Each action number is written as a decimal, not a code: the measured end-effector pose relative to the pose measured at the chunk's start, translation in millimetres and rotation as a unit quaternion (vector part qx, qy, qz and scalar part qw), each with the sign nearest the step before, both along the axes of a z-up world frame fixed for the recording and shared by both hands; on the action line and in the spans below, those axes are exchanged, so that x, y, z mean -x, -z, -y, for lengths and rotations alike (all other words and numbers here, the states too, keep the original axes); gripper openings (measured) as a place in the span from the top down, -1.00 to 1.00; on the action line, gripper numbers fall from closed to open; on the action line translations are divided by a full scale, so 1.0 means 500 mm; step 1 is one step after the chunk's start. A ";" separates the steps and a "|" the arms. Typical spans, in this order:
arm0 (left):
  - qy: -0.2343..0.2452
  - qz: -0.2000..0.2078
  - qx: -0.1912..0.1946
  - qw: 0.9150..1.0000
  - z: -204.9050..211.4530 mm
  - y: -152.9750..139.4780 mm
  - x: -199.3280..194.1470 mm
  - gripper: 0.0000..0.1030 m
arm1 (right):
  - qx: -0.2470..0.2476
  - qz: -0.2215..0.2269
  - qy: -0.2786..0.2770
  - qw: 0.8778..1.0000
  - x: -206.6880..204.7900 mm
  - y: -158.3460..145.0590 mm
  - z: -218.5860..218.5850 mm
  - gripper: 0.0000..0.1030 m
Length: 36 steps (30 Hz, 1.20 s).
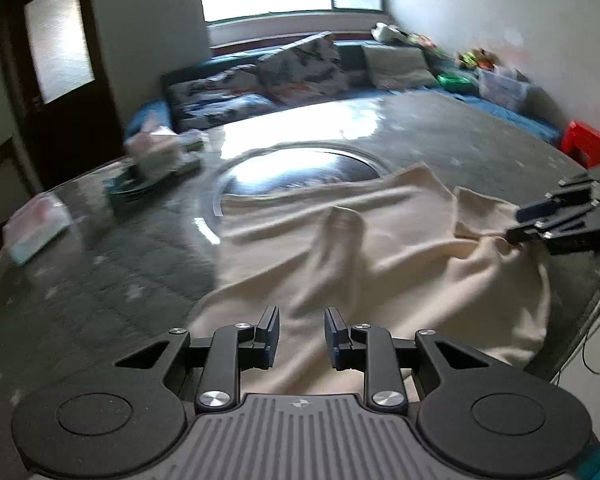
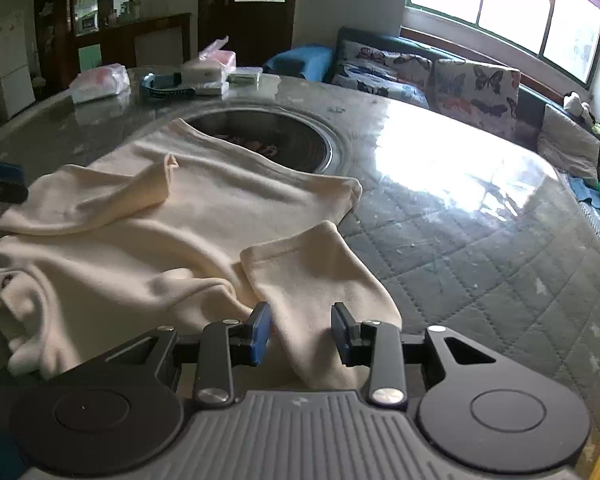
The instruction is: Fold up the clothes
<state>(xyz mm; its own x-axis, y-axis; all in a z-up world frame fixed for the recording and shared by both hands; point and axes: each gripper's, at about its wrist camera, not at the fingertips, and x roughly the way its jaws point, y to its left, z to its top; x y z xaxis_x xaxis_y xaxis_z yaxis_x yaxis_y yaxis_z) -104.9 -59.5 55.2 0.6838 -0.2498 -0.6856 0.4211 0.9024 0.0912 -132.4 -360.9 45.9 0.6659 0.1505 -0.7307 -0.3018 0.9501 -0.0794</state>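
Observation:
A cream garment (image 1: 380,252) lies rumpled on the grey quilted table, partly over a dark round inset (image 1: 300,168). It also shows in the right wrist view (image 2: 188,220), with both sleeves folded inward. My left gripper (image 1: 302,332) is open and empty above the garment's near edge. My right gripper (image 2: 302,332) is open, its jaws on either side of the near sleeve (image 2: 312,276) without closing on it. In the left wrist view the right gripper (image 1: 528,228) shows at the garment's right edge. In the right wrist view the left gripper (image 2: 0,184) shows at the far left.
Tissue packs (image 2: 100,80) and small boxes (image 2: 212,68) sit at the table's far side. The dark round inset (image 2: 276,140) is at the table's middle. A sofa with butterfly cushions (image 2: 440,76) stands beyond. A red stool (image 1: 584,140) is at the right.

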 end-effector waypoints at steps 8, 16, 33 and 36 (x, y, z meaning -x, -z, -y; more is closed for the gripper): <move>0.039 -0.010 -0.037 0.998 0.080 0.058 -0.040 0.40 | -0.004 -0.010 0.010 1.000 -0.016 0.021 0.029 0.62; 0.003 0.017 -0.023 1.000 0.048 0.050 -0.055 0.91 | 0.020 0.017 0.031 0.999 -0.008 0.012 0.053 0.93; -0.297 0.001 0.016 0.955 -0.329 0.012 -0.044 0.88 | 0.056 0.033 0.158 0.985 0.007 0.002 0.200 0.97; -0.329 -0.021 0.001 0.944 -0.369 0.036 -0.027 0.83 | 0.047 0.039 0.151 0.987 0.009 -0.010 0.189 0.95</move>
